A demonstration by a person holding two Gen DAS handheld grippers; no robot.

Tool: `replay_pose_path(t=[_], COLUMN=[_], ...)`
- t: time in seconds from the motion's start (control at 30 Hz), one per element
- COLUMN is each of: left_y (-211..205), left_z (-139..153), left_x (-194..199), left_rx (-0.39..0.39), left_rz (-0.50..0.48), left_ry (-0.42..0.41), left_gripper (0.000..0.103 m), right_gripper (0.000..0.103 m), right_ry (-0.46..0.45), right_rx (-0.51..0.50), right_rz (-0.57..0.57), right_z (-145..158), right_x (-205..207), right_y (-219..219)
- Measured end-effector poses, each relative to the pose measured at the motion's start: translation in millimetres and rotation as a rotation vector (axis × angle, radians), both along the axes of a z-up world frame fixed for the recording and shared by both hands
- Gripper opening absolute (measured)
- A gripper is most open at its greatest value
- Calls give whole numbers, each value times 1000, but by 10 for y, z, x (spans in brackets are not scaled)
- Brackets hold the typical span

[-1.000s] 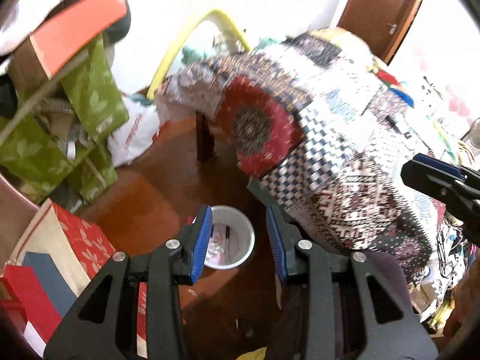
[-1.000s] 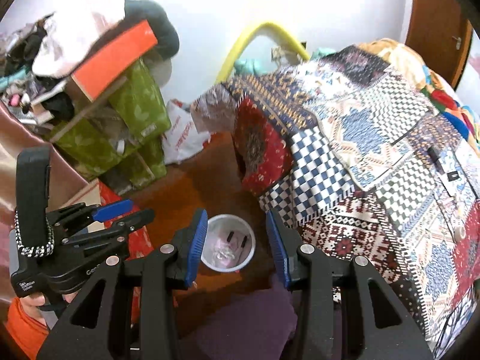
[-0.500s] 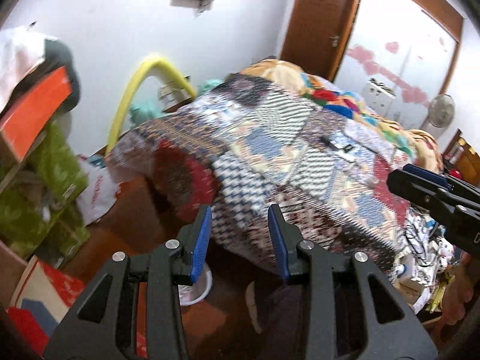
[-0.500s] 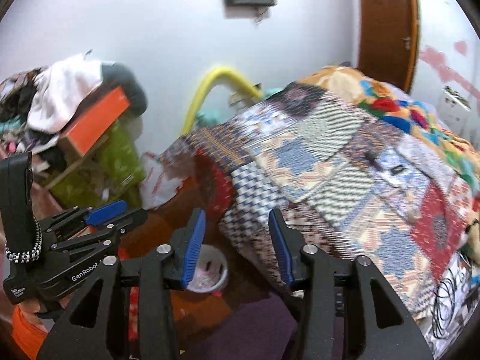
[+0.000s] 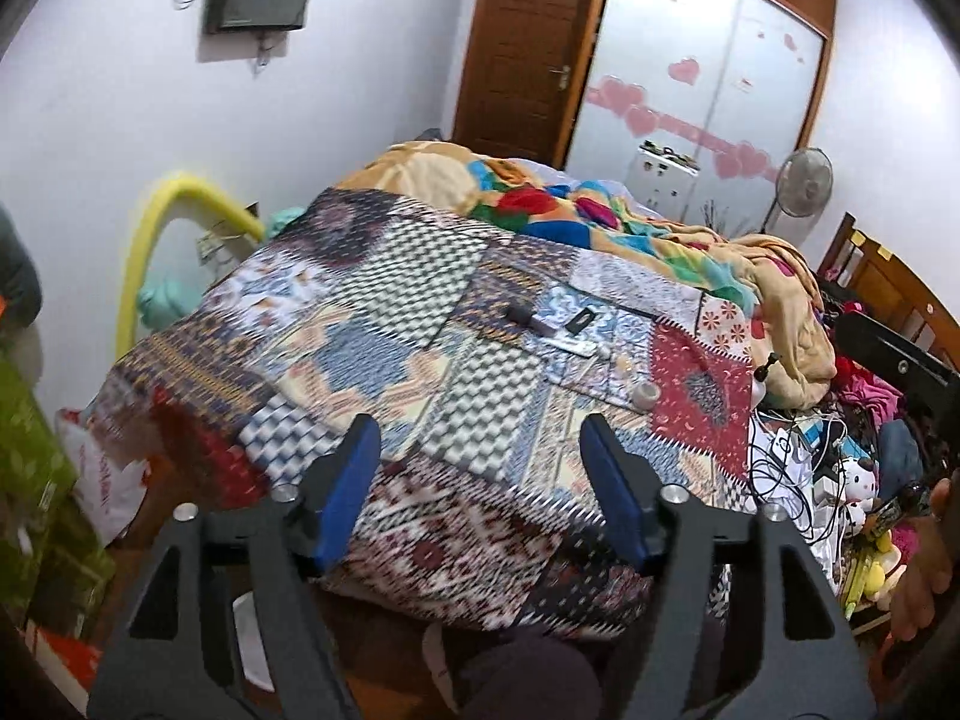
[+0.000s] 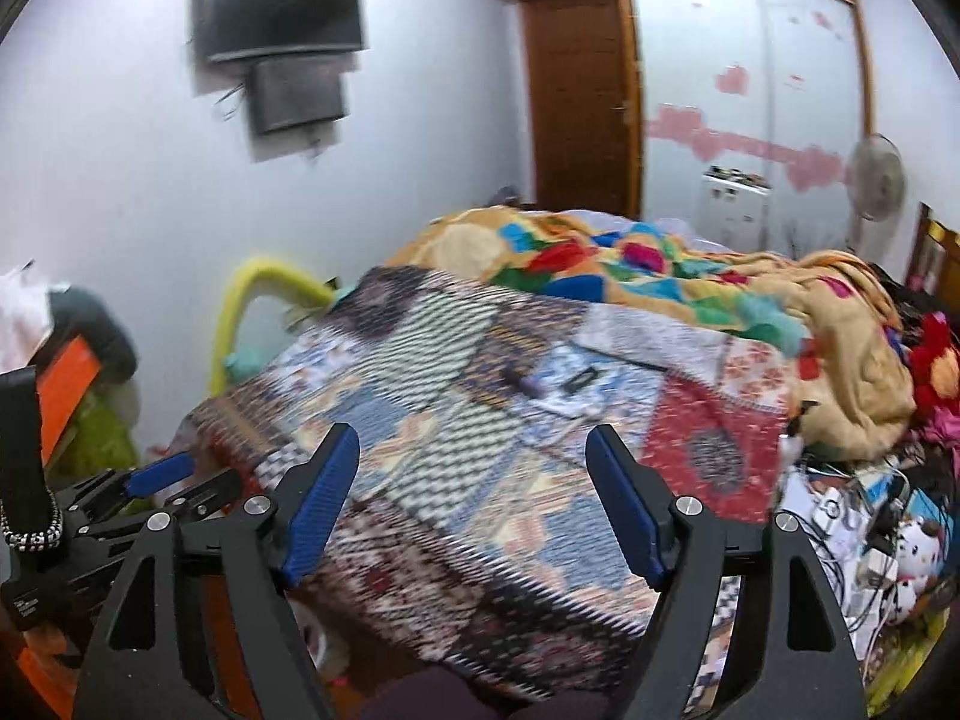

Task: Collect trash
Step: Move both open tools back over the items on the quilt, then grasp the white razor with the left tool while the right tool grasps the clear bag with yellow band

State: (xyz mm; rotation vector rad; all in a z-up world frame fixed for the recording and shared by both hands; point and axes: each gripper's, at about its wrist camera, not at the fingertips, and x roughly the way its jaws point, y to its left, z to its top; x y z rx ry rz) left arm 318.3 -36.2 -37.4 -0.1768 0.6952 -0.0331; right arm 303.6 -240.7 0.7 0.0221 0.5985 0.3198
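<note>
From here I see my left gripper [image 5: 480, 480] with its blue pads [image 5: 348, 492] spread wide and nothing between them; its jaws have just been opening. My right gripper [image 6: 474, 498] stands the same way, jaws parted, empty, and just been opening too. Both hang above the near edge of the bed [image 5: 456, 552], touching nothing.

Below that near edge, on the wooden floor, a sliver of the white bin [image 5: 252, 648] shows behind my left gripper's frame; I cannot tell what is in it.

The patchwork quilt [image 5: 372, 324] covers the near half of the bed and drapes over its near-left corner. Past the middle of the quilt, toward the bed's right side, lies the trash: a small dark tube-like piece [image 5: 521, 316], just beside it a small black rectangular scrap [image 5: 581, 320], then a pale flat strip [image 5: 573, 347] a little nearer to me, and a small clear round piece [image 5: 646, 394] near the quilt's red patch. In the right wrist view these bits [image 6: 585, 381] are smeared and I cannot tell them apart well.

Along the bed's right edge is a tangle of cables [image 5: 780, 450] and soft toys [image 5: 858, 480]. Farther back an orange, many-coloured blanket [image 5: 600, 210] is heaped across the far half of the bed.
</note>
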Motion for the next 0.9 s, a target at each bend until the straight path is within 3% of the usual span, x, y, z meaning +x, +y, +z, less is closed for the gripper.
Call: replay_pose_path(t=[0.3,0.53,0.77,0.9], left_y=[-437,-606,-685,-738], left_z=[-238,-570,-994,-1243], left_x=[779,1390,1936,2157], left_rx=[7,28,27,29], left_rz=[-74,-107,-124,-133], left_ry=[38,89,143,173], left_gripper=[69,69,69,69], right_gripper=[75,75,75,75], right_ry=[3,61,195,317], right_rx=[-38,-95,-150,-83], right_rz=[-105,-144,-75,-40], right_z=[-199,-598,-1261,-1650], right_x=[549,1083,1702,2019], right_y=[-441,-581,-601,-655])
